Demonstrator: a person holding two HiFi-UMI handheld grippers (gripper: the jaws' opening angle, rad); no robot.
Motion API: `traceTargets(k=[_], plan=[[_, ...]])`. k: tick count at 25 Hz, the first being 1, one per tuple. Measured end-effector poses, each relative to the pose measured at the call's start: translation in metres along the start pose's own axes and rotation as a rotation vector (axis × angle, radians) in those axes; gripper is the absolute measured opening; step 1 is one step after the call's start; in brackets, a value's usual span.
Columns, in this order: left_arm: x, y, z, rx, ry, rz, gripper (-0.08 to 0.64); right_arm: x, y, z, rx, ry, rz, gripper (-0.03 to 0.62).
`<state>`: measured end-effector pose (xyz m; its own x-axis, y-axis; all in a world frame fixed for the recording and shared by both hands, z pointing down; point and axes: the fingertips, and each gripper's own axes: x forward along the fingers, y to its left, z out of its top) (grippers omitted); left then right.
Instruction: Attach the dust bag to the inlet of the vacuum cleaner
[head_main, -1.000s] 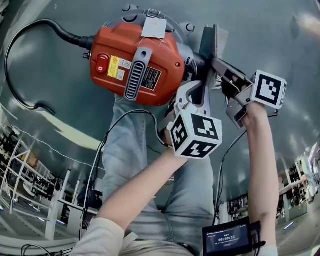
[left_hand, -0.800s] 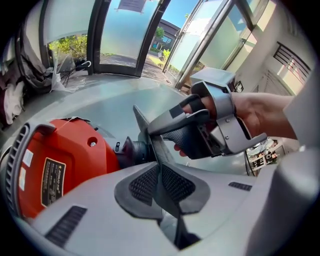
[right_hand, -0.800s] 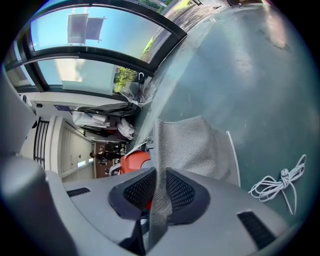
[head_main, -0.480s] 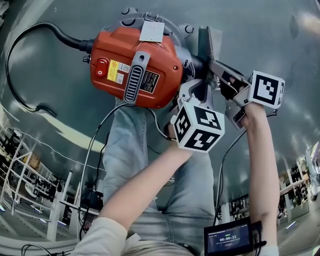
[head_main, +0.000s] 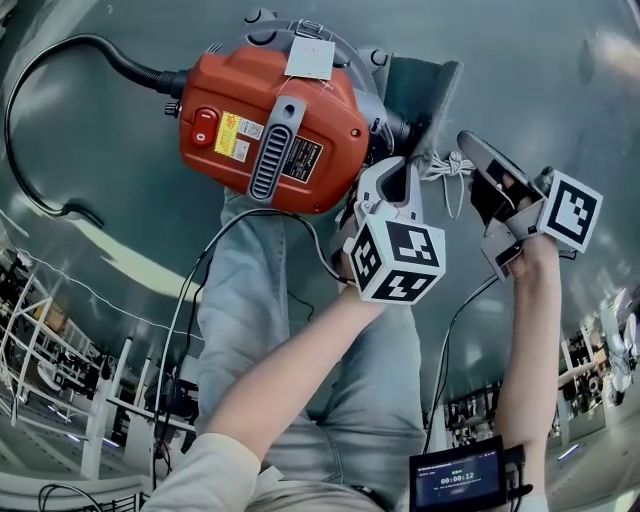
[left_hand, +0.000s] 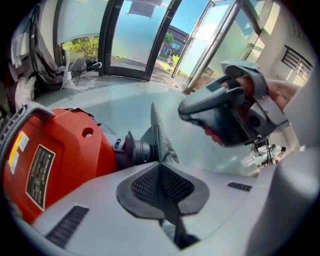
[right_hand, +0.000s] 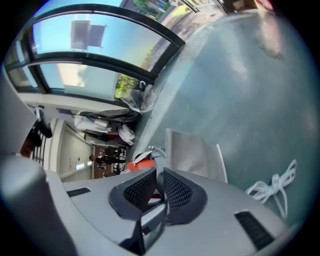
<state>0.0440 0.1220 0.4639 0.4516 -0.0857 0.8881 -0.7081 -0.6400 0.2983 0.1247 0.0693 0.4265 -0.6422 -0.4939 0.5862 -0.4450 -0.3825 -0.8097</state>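
Observation:
The orange vacuum cleaner (head_main: 270, 120) lies on the floor, and its black inlet tube (head_main: 395, 125) points right. The grey dust bag (head_main: 425, 90) sits at that tube, and a white drawstring (head_main: 447, 170) hangs from it. My left gripper (head_main: 400, 172) is shut on the bag's thin edge (left_hand: 159, 137), just beside the tube (left_hand: 137, 150). My right gripper (head_main: 478, 152) hovers to the right, apart from the bag, jaws slightly open with nothing between them (right_hand: 157, 187). From its view the bag (right_hand: 192, 150) and the string (right_hand: 275, 185) lie ahead.
A black hose (head_main: 60, 100) loops from the vacuum's left end. A white tag (head_main: 310, 58) lies on top of it. The person's jeans-clad legs (head_main: 260, 300) stand below, with thin cables across them. A small screen (head_main: 455, 478) sits by the right forearm.
My right gripper has let go of the bag and drawn away to the right and upward. The bag now shows wider and its white string has come into sight. The left gripper has stayed.

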Motion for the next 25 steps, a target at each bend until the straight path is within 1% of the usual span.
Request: traceTargets(k=[1, 2, 3, 4, 5, 6, 7, 8, 9, 10, 12, 13, 14, 16, 19, 21, 23, 25], plan=[[0.000, 0.000, -0.001, -0.002, 0.001, -0.002, 0.017, -0.007, 0.013, 0.009, -0.128, -0.029, -0.007, 0.041], [-0.001, 0.001, -0.002, 0.001, 0.003, -0.005, 0.017, -0.009, 0.029, 0.015, -0.336, -0.021, -0.029, 0.041], [-0.001, 0.001, -0.004, 0.004, 0.005, -0.008, 0.017, -0.005, 0.044, 0.018, -0.601, 0.030, -0.064, 0.041], [-0.002, 0.001, -0.004, 0.004, 0.006, -0.011, 0.017, 0.003, 0.053, 0.018, -0.890, 0.120, -0.095, 0.041], [-0.001, 0.001, -0.003, -0.001, 0.005, -0.015, 0.017, 0.012, 0.056, 0.015, -1.167, 0.241, -0.107, 0.040], [-0.001, 0.001, -0.002, -0.008, 0.004, -0.018, 0.017, 0.022, 0.054, 0.008, -1.396, 0.381, -0.085, 0.040], [0.000, 0.000, -0.001, -0.016, 0.002, -0.022, 0.017, 0.031, 0.051, 0.000, -1.566, 0.524, -0.025, 0.040], [0.000, 0.000, 0.000, -0.023, 0.001, -0.027, 0.017, 0.037, 0.047, -0.009, -1.689, 0.665, 0.051, 0.040], [0.000, 0.000, 0.000, -0.027, 0.000, -0.031, 0.017, 0.042, 0.041, -0.016, -1.785, 0.803, 0.115, 0.040], [0.000, -0.001, 0.000, -0.029, 0.001, -0.035, 0.017, 0.044, 0.033, -0.022, -1.864, 0.940, 0.153, 0.040], [-0.001, 0.001, -0.002, -0.033, 0.003, -0.041, 0.017, 0.043, 0.015, -0.029, -1.976, 1.185, 0.169, 0.040], [0.000, 0.002, -0.003, -0.038, 0.003, -0.044, 0.017, 0.043, 0.009, -0.032, -2.012, 1.273, 0.174, 0.040], [0.000, 0.002, -0.004, -0.043, 0.004, -0.046, 0.017, 0.044, 0.006, -0.035, -2.040, 1.332, 0.186, 0.040], [0.000, 0.001, -0.004, -0.052, 0.002, -0.050, 0.018, 0.048, 0.006, -0.043, -2.088, 1.400, 0.223, 0.040], [0.001, 0.000, -0.003, -0.058, 0.002, -0.060, 0.018, 0.054, 0.001, -0.051, -2.168, 1.476, 0.270, 0.040], [0.001, 0.000, -0.003, -0.059, 0.002, -0.067, 0.018, 0.054, -0.001, -0.052, -2.180, 1.518, 0.284, 0.040], [0.001, 0.000, -0.004, -0.057, 0.002, -0.067, 0.018, 0.053, -0.003, -0.053, -2.179, 1.547, 0.282, 0.038], [0.001, 0.000, -0.004, -0.056, 0.002, -0.066, 0.018, 0.052, -0.004, -0.053, -2.198, 1.571, 0.273, 0.038]])
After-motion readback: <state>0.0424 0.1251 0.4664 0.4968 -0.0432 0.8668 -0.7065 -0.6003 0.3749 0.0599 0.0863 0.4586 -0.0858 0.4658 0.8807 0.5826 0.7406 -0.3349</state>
